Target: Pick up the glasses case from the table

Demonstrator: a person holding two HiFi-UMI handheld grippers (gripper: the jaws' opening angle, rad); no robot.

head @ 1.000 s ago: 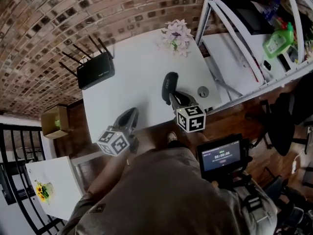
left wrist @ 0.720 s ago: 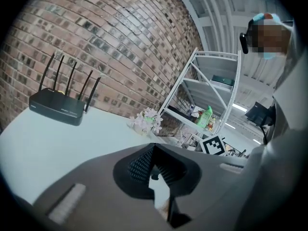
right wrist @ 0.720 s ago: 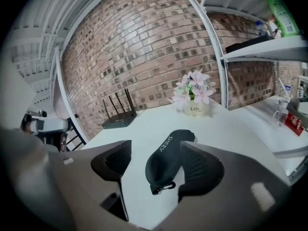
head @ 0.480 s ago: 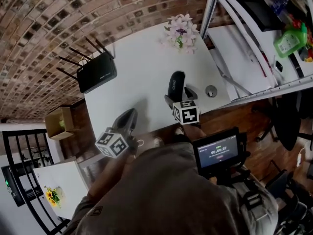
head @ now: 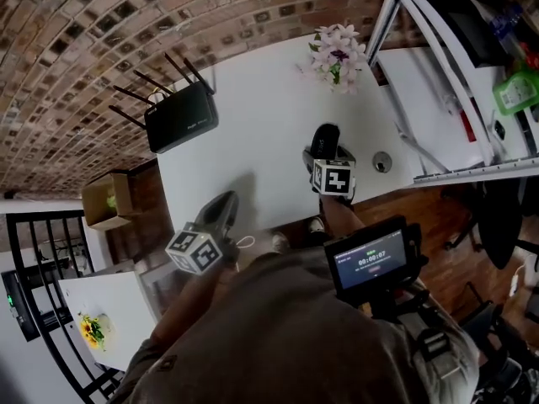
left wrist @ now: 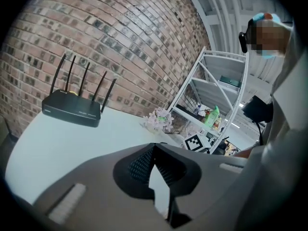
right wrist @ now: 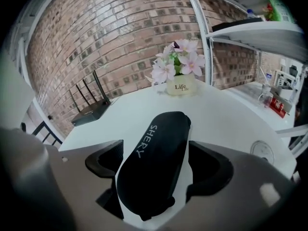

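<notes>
Tongs of the right gripper (right wrist: 156, 163) were found spread, one jaw to each side of the glasses case (right wrist: 155, 138), which lay flat on the white table (head: 253, 133) near its front edge. The case was taken in lengthwise, its near end set deep between the jaws. A thin strip of table was seen between the case and the right-hand jaw; on the other side contact could not be ruled out. No squeeze was judged to have been applied, and no lift was evident. This straddling placement was judged to be preparation for closing across the narrow width of the case. The left gripper (left wrist: 154, 150) was noted with its jaw tips brought together and nothing between them; it was held idle over the near left part of the table, well apart from the case, apparently to keep it clear. The right forearm was extended forward from the body over the table's edge, while the left was kept low and close in.
</notes>
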